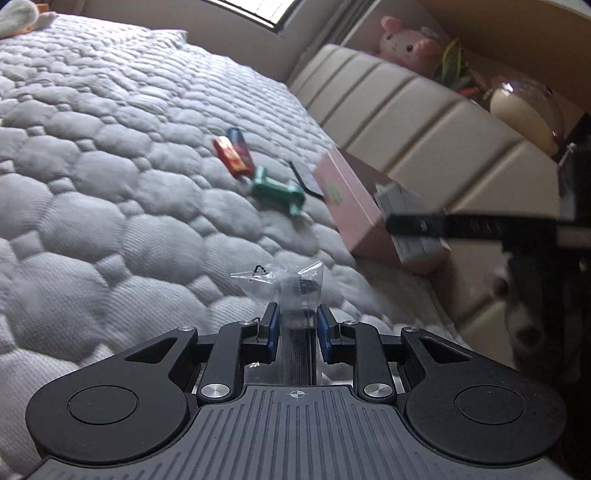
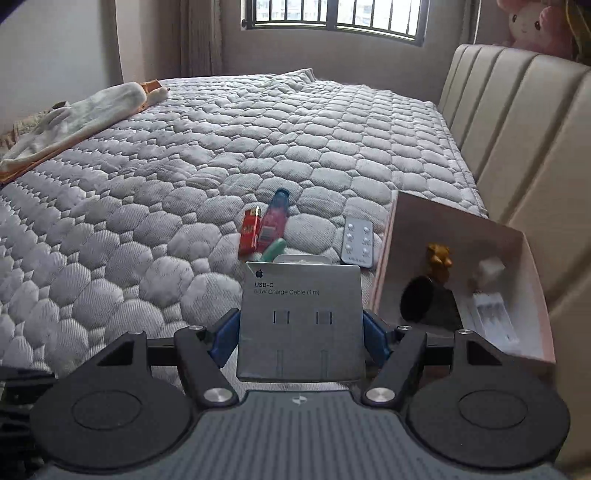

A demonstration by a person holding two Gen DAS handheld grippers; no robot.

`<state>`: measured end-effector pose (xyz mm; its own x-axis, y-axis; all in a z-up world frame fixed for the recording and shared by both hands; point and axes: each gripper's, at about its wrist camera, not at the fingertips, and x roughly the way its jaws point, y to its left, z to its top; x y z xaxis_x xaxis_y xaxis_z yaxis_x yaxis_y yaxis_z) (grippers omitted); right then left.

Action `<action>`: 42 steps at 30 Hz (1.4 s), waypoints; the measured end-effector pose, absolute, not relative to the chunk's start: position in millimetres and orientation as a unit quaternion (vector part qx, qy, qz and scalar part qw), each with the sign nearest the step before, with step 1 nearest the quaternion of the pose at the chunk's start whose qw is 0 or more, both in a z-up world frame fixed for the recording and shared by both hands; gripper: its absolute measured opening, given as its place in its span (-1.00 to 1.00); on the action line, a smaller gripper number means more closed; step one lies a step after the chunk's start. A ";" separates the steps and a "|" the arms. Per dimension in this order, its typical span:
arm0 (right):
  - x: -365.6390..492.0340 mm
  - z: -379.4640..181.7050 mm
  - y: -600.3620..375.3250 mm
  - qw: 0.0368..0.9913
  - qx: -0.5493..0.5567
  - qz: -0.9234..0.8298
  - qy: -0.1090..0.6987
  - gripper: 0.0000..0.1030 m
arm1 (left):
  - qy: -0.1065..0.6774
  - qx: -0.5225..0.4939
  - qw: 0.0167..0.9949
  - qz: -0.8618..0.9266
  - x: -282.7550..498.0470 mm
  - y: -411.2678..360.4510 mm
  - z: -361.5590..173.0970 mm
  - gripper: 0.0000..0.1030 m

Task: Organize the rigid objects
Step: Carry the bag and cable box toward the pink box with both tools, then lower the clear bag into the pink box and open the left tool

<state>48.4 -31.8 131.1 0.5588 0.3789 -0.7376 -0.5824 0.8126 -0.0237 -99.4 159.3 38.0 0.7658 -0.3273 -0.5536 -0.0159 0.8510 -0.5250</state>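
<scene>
My left gripper (image 1: 295, 321) is shut on a clear plastic bag (image 1: 284, 284) with a dark part inside, held above the quilted bed. My right gripper (image 2: 301, 328) is shut on a white USB-C cable box (image 2: 301, 314), its blue pads pressing both sides. In the left wrist view that cable box (image 1: 399, 195) hangs over the open pink box (image 1: 354, 206). The pink box (image 2: 461, 221) holds a gold figurine (image 2: 437, 254), a black cylinder (image 2: 424, 302) and a white charger (image 2: 491, 310). On the bed lie a red lighter (image 2: 249, 232), a pink-blue tube (image 2: 271, 218), a green piece (image 2: 275, 251) and a remote (image 2: 356, 240).
A beige padded headboard (image 2: 517, 122) runs along the right side of the bed, with a pink plush toy (image 1: 406, 40) on the ledge behind it. A white soft toy (image 2: 85, 110) lies at the bed's far left. A barred window (image 2: 332, 14) is at the back.
</scene>
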 end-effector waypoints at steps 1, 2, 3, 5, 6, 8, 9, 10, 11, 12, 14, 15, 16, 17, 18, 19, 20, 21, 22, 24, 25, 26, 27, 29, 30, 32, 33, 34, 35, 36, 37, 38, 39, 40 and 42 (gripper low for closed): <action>36.8 127.9 -45.1 0.875 -0.133 0.271 0.379 0.34 | 0.337 -0.254 0.902 -0.092 -97.4 151.5 37.2 -0.52; 25.6 124.2 -57.1 0.877 -0.134 0.267 0.377 0.34 | 0.343 -0.249 0.900 -0.098 -95.4 143.5 36.3 -0.52; 15.2 120.0 -68.2 0.879 -0.136 0.261 0.375 0.34 | 0.349 -0.244 0.898 -0.106 -92.8 135.1 35.5 -0.53; -2.9 110.1 -90.6 0.883 -0.136 0.245 0.376 0.35 | 0.361 -0.235 0.894 -0.123 -86.7 118.2 34.2 -0.53; -9.6 105.3 -102.1 0.883 -0.129 0.239 0.383 0.35 | 0.368 -0.229 0.892 -0.131 -83.6 110.5 33.7 -0.53; -17.4 97.4 -124.9 0.882 -0.103 0.225 0.401 0.35 | 0.381 -0.213 0.887 -0.149 -75.6 91.8 34.3 -0.53; -20.9 93.4 -134.8 0.882 -0.090 0.218 0.407 0.35 | 0.385 -0.204 0.886 -0.157 -72.5 82.8 35.7 -0.53; -25.7 89.5 -143.6 0.883 -0.083 0.211 0.410 0.35 | 0.388 -0.195 0.886 -0.163 -69.0 74.4 37.6 -0.53; -30.6 86.4 -149.9 0.886 -0.083 0.203 0.408 0.35 | 0.390 -0.187 0.886 -0.169 -65.8 67.6 39.9 -0.53; -38.0 81.8 -155.9 0.891 -0.088 0.193 0.401 0.35 | 0.389 -0.180 0.887 -0.175 -62.4 60.5 42.9 -0.53; -50.5 74.5 -164.6 0.896 -0.099 0.183 0.392 0.35 | 0.388 -0.174 0.887 -0.183 -52.1 52.4 51.7 -0.53; -55.0 71.1 -168.6 0.896 -0.097 0.183 0.393 0.35 | 0.386 -0.171 0.887 -0.187 -44.8 49.0 58.5 -0.53; -58.4 68.2 -173.5 0.894 -0.090 0.187 0.398 0.35 | 0.382 -0.167 0.889 -0.190 -36.7 46.7 66.7 -0.54; -60.5 66.6 -177.2 0.892 -0.084 0.192 0.401 0.35 | 0.376 -0.162 0.892 -0.192 -28.1 44.3 76.2 -0.54; -62.7 65.5 -180.6 0.892 -0.081 0.196 0.399 0.35 | 0.367 -0.158 0.896 -0.194 -18.4 41.4 86.5 -0.55; -65.2 65.5 -183.1 0.895 -0.081 0.196 0.393 0.35 | 0.356 -0.153 0.901 -0.196 -7.5 38.1 97.6 -0.55; -67.0 66.3 -185.6 0.899 -0.081 0.193 0.385 0.35 | 0.344 -0.149 0.906 -0.196 3.6 34.6 109.3 -0.55; -68.2 67.5 -188.3 0.903 -0.078 0.192 0.377 0.34 | 0.331 -0.145 0.912 -0.194 15.9 30.2 120.7 -0.56; -68.4 69.3 -192.0 0.905 -0.072 0.194 0.371 0.34 | 0.319 -0.143 0.917 -0.190 27.7 26.5 131.0 -0.56; -66.8 72.6 -198.9 0.908 -0.057 0.200 0.364 0.34 | 0.299 -0.146 0.925 -0.184 54.4 18.6 150.7 -0.59; -66.3 73.7 -201.4 0.910 -0.054 0.201 0.360 0.34 | 0.289 -0.150 0.928 -0.179 67.8 14.2 157.7 -0.60; -65.7 74.6 -203.6 0.911 -0.054 0.201 0.356 0.34 | 0.279 -0.153 0.932 -0.173 79.1 10.0 163.1 -0.60; -66.1 75.2 -205.5 0.913 -0.054 0.201 0.352 0.34 | 0.266 -0.162 0.935 -0.167 90.8 6.6 166.9 -0.60; -67.6 75.8 -208.4 0.914 -0.055 0.202 0.347 0.34 | 0.250 -0.190 0.935 -0.165 116.0 1.6 165.1 -0.58; -67.8 75.3 -210.2 0.914 -0.053 0.202 0.346 0.34 | 0.251 -0.202 0.933 -0.162 128.2 -0.8 159.6 -0.56; -67.8 73.7 -213.9 0.914 -0.047 0.202 0.349 0.34 | 0.273 -0.213 0.927 -0.147 147.2 -8.2 145.3 -0.55; -67.1 72.7 -214.8 0.913 -0.045 0.201 0.351 0.34 | 0.289 -0.208 0.923 -0.143 154.2 -13.1 137.4 -0.55; -67.2 71.7 -215.9 0.913 -0.043 0.200 0.353 0.35 | 0.302 -0.199 0.922 -0.139 158.8 -17.8 129.7 -0.55; -67.3 70.5 -217.5 0.913 -0.041 0.198 0.355 0.34 | 0.309 -0.190 0.922 -0.135 160.7 -20.7 123.8 -0.55; -67.3 69.2 -218.3 0.912 -0.040 0.197 0.357 0.35 | 0.311 -0.184 0.923 -0.134 160.0 -22.2 118.4 -0.55; -67.2 67.8 -218.8 0.912 -0.039 0.196 0.358 0.35 | 0.313 -0.181 0.922 -0.136 158.4 -22.2 113.1 -0.55; -66.7 66.2 -218.5 0.911 -0.039 0.194 0.361 0.35 | 0.315 -0.182 0.921 -0.139 154.9 -20.4 109.0 -0.55; -66.3 65.0 -218.7 0.911 -0.039 0.192 0.363 0.35 | 0.316 -0.183 0.920 -0.139 150.8 -17.3 105.9 -0.55; -65.2 63.8 -218.0 0.911 -0.041 0.191 0.364 0.34 | 0.316 -0.183 0.921 -0.137 144.2 -14.2 103.1 -0.55; -63.9 62.1 -216.6 0.910 -0.043 0.187 0.368 0.35 | 0.315 -0.177 0.922 -0.137 130.4 -6.3 99.8 -0.55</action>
